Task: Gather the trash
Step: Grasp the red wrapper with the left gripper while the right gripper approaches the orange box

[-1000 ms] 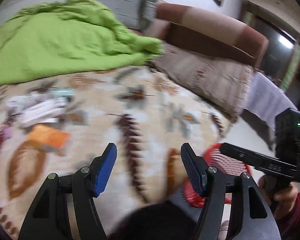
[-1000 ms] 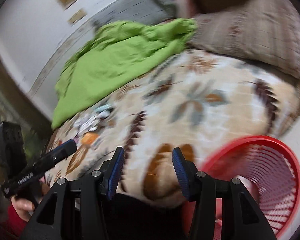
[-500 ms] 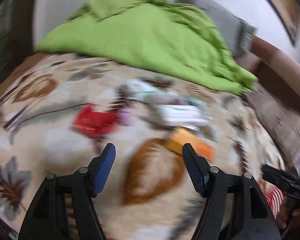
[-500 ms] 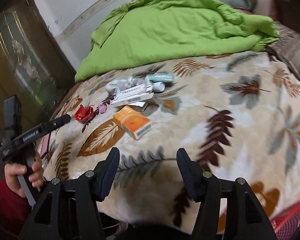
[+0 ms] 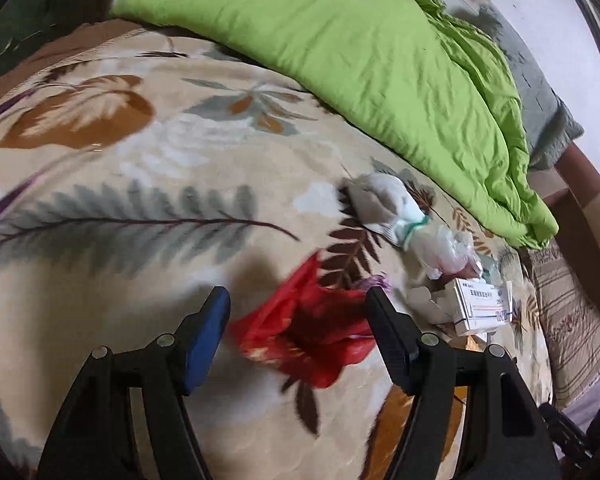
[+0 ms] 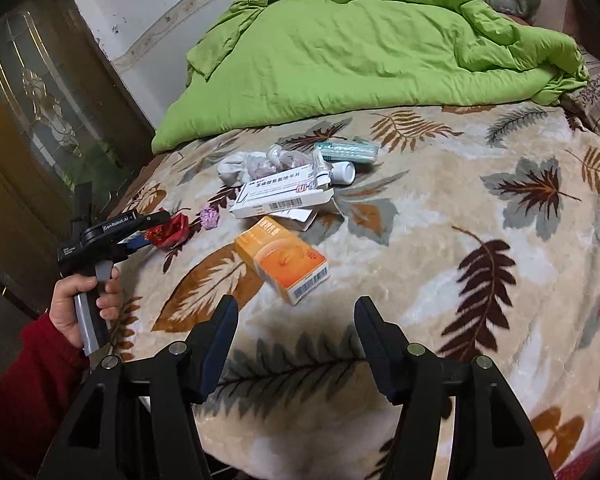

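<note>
Trash lies on a leaf-patterned blanket [image 6: 460, 208]. My left gripper [image 5: 298, 320] is open, its fingers on either side of a crumpled red wrapper [image 5: 312, 332], which also shows in the right wrist view [image 6: 170, 230]. Beyond it lie a white sock-like bundle [image 5: 384, 208], crumpled clear plastic [image 5: 444, 248] and a white medicine box [image 5: 482, 308]. My right gripper [image 6: 296, 328] is open and empty, just short of an orange box [image 6: 282, 264]. Behind that lie the white box [image 6: 280, 194], a small purple wad [image 6: 209, 216], a white bottle [image 6: 342, 171] and a teal pack [image 6: 346, 150].
A rumpled green quilt [image 6: 360, 52] covers the far side of the bed. A dark glazed cabinet [image 6: 32, 120] stands to the left. A striped cushion [image 5: 568, 320] lies at the bed's right end. A sliver of red basket [image 6: 580, 466] shows at the bottom right.
Both grippers have swung from the red basket side toward the trash pile. The left gripper has closed in on the red wrapper; the right has neared the orange box.
</note>
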`<state>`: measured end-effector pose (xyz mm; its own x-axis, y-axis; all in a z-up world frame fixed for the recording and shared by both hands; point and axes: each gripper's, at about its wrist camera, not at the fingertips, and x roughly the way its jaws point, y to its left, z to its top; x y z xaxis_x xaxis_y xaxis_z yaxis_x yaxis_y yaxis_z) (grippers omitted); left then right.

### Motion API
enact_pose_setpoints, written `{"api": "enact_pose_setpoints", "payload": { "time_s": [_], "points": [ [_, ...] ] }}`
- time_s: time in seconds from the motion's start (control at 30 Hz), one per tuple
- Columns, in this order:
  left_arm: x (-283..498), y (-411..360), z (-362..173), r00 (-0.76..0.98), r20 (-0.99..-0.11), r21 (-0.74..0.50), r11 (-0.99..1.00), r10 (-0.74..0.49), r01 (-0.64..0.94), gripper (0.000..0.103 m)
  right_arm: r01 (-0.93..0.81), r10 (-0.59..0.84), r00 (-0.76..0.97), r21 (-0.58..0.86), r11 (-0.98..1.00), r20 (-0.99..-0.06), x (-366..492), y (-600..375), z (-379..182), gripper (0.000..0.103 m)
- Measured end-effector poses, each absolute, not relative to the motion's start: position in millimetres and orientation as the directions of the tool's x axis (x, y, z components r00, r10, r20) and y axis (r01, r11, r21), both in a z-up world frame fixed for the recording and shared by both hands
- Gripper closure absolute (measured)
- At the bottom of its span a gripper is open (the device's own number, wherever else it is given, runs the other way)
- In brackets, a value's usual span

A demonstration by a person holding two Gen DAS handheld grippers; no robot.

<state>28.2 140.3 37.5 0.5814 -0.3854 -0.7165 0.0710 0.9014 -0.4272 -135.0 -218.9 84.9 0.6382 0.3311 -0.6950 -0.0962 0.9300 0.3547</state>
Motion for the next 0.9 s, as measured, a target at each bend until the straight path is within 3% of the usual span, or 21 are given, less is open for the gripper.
{"api": "enact_pose_setpoints", "payload": {
  "time_s": [0.2, 0.33, 0.63, 0.67, 0.77, 0.9],
  "points": [
    [11.1, 89.9, 34.4, 0.556, -0.735, -0.285, 0.920, -0.389, 0.268, 0.034, -0.087, 0.335, 0.609, 0.359, 0.929, -0.719, -100.6, -218.7, 70.2, 0.038],
    [9.5, 76.7, 26.9, 0.549, -0.759, -0.207, 0.929, -0.351, 0.307, 0.034, -0.147, 0.336, 0.583, 0.311, 0.939, -0.740, -76.6, -206.1, 60.2, 0.033],
    [31.9, 100.0, 24.5, 0.555, -0.717, -0.361, 0.906, -0.422, 0.222, 0.034, -0.326, 0.292, 0.534, 0.126, 0.937, -0.794, -44.6, -165.8, 48.4, 0.030],
    [32.0, 99.9, 24.1, 0.558, -0.714, -0.364, 0.905, -0.423, 0.220, 0.036, -0.338, 0.281, 0.526, 0.106, 0.935, -0.803, -41.4, -161.8, 45.9, 0.030],
    [32.4, 99.5, 23.1, 0.560, -0.724, -0.348, 0.914, -0.402, 0.207, 0.055, -0.362, 0.257, 0.505, 0.068, 0.930, -0.824, -33.6, -151.4, 38.0, 0.030],
    [28.6, 105.8, 23.6, 0.569, -0.713, -0.370, 0.910, -0.409, 0.190, 0.058, -0.348, 0.231, 0.503, 0.049, 0.936, -0.833, -35.6, -142.7, 31.7, 0.034]
  ]
}}
